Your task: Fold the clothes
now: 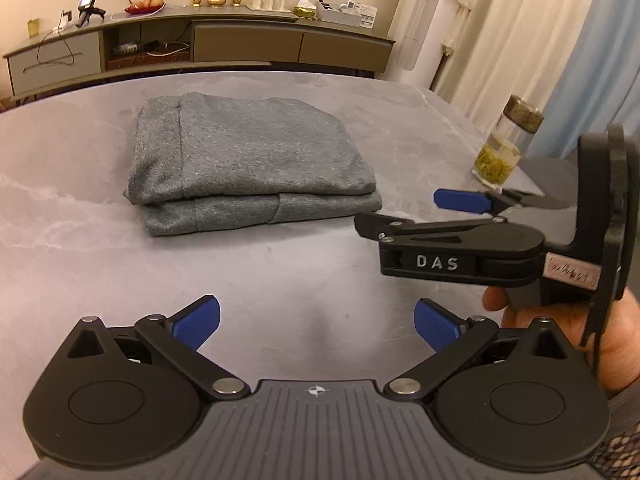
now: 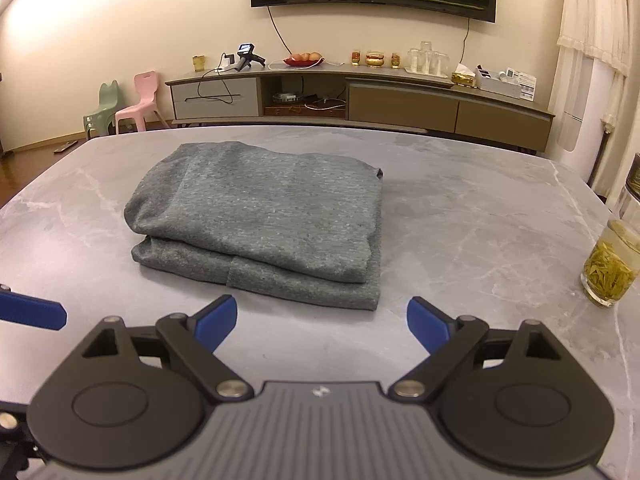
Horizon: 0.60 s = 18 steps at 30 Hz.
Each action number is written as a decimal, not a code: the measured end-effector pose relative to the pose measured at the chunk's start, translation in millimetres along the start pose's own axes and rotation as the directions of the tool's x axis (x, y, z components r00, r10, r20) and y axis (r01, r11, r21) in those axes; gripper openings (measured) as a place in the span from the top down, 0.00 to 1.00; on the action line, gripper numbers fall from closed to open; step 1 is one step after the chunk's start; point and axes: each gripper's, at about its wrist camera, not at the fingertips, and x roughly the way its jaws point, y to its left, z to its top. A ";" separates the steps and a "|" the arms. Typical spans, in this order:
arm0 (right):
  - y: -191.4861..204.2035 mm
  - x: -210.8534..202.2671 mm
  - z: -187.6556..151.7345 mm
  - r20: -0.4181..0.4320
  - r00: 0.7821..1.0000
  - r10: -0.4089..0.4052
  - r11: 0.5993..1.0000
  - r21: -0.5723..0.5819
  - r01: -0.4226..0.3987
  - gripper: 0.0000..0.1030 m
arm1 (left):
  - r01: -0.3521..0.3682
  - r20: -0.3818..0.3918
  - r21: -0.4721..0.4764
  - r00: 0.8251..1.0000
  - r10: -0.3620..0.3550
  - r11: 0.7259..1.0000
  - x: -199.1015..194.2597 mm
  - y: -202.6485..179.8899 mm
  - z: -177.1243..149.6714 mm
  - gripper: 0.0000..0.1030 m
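A grey garment (image 1: 248, 164) (image 2: 260, 220) lies folded into a thick rectangle on the grey marble table (image 1: 80, 240) (image 2: 480, 220). My left gripper (image 1: 318, 320) hovers open over bare table in front of the garment, with nothing between its blue pads. My right gripper (image 2: 322, 318) is open too, just short of the garment's near edge, and holds nothing. In the left wrist view the right gripper (image 1: 416, 212) shows side-on to the garment's right, held by a hand (image 1: 560, 320). One blue pad of the left gripper (image 2: 32, 310) enters the right wrist view at the left edge.
A glass jar of tea leaves in liquid (image 1: 504, 148) (image 2: 612, 264) stands near the table's right edge. Beyond the table is a long sideboard (image 2: 360, 96) with glasses and fruit. Two small plastic chairs (image 2: 136, 100) stand at the far left. Curtains (image 1: 520, 20) hang at right.
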 end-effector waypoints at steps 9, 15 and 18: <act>-4.8 -3.8 -2.2 -0.001 1.000 -0.001 1.000 -0.003 0.001 0.08 | -0.039 -0.006 0.000 0.999 0.039 0.999 -2.1 -8.9 -3.2 0.01; -2.7 -4.6 -2.7 0.002 1.000 0.001 1.000 -0.004 -0.001 0.08 | -0.060 -0.018 0.003 0.998 0.060 0.998 -0.6 -9.6 -3.6 0.01; -1.5 -4.2 -3.0 0.001 1.000 0.000 1.000 -0.006 0.000 0.08 | -0.078 -0.017 0.013 0.997 0.078 0.997 -1.0 -10.9 -4.7 0.01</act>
